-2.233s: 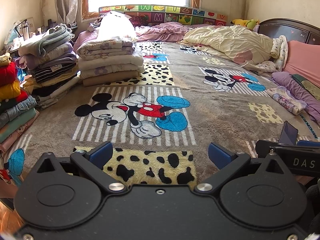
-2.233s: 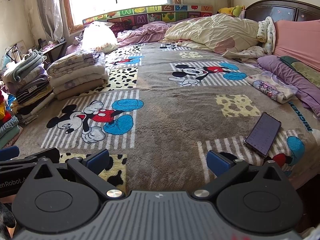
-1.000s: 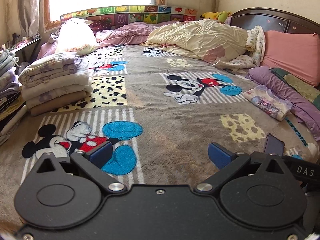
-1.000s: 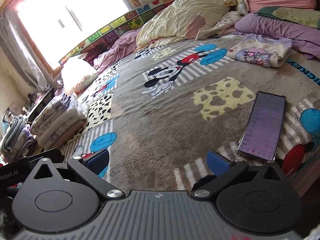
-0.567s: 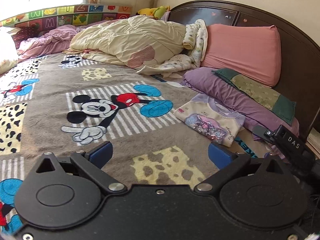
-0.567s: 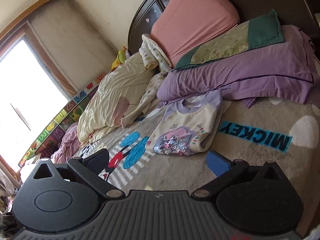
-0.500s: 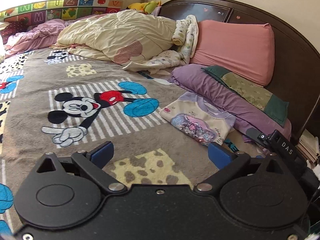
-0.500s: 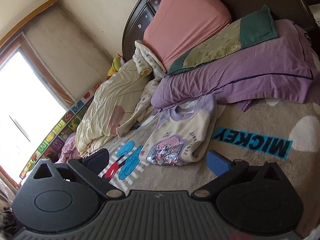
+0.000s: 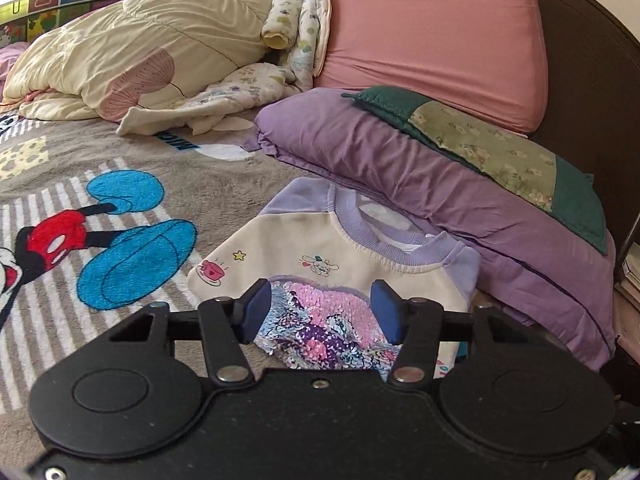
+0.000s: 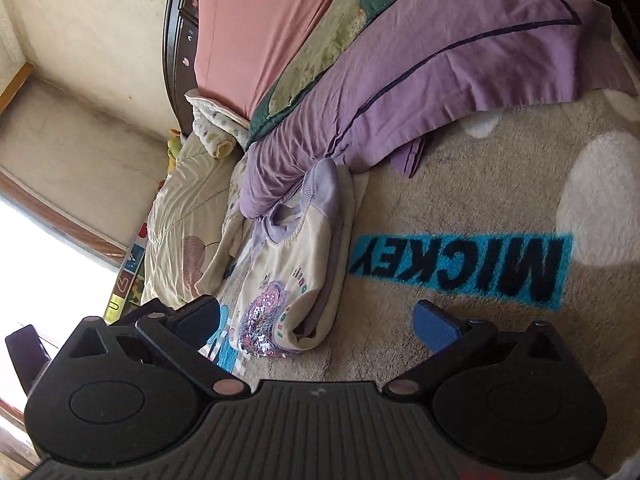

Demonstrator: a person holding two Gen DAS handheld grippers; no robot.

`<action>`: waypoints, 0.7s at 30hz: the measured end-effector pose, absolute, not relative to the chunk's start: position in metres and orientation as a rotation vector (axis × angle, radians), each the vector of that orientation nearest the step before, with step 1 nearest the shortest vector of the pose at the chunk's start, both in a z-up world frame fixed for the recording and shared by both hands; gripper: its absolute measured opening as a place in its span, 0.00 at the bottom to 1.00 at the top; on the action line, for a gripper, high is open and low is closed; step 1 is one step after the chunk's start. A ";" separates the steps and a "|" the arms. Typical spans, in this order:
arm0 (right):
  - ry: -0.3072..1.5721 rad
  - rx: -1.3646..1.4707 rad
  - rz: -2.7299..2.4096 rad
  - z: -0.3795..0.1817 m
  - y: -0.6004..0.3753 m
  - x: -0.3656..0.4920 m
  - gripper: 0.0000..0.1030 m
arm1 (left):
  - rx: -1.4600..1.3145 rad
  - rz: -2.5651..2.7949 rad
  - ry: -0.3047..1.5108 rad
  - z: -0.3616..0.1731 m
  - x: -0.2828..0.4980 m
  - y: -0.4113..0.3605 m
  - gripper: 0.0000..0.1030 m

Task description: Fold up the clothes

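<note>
A folded cream sweatshirt [image 9: 320, 256] with lilac collar and sleeves and a sequin patch lies on the Mickey Mouse blanket [image 9: 120, 152], against a purple pillow [image 9: 420, 184]. My left gripper [image 9: 322, 312] is open, close over the sequin patch, and its blue pads [image 9: 258, 310] frame the patch with nothing pinched between them. In the right wrist view the same sweatshirt [image 10: 296, 272] lies just ahead and left of centre. My right gripper [image 10: 318, 324] is wide open and strongly tilted. Its left finger is near the garment's lower edge and its right finger is over bare blanket.
A pink pillow [image 9: 432, 40] leans on the dark headboard [image 9: 592, 80]. A green floral cloth [image 9: 500, 152] lies on the purple pillow. A cream duvet [image 9: 140, 52] is bunched at the back left. The "MICKEY" lettering [image 10: 460, 268] marks open blanket to the right.
Both grippers swung from the bed's middle toward the headboard and came close to the sweatshirt. The left fingers have narrowed. The right gripper has rolled over sideways.
</note>
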State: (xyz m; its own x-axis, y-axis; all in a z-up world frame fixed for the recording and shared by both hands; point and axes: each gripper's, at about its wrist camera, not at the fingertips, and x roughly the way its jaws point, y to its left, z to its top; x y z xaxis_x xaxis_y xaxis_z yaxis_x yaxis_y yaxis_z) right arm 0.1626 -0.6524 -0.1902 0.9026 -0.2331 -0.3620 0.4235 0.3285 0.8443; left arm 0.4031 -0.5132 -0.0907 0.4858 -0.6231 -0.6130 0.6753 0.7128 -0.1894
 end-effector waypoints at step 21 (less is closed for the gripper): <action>0.099 1.231 -0.445 -0.192 -0.643 0.152 0.98 | 0.256 -0.813 0.652 -0.084 0.392 -0.526 0.35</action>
State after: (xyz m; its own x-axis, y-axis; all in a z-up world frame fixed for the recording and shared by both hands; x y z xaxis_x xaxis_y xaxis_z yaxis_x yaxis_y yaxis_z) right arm 0.1521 -0.6428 -0.1918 0.9102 -0.2752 -0.3094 0.3802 0.2598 0.8877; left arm 0.3917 -0.5256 -0.0837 0.5075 -0.5899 -0.6281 0.7415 0.6703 -0.0304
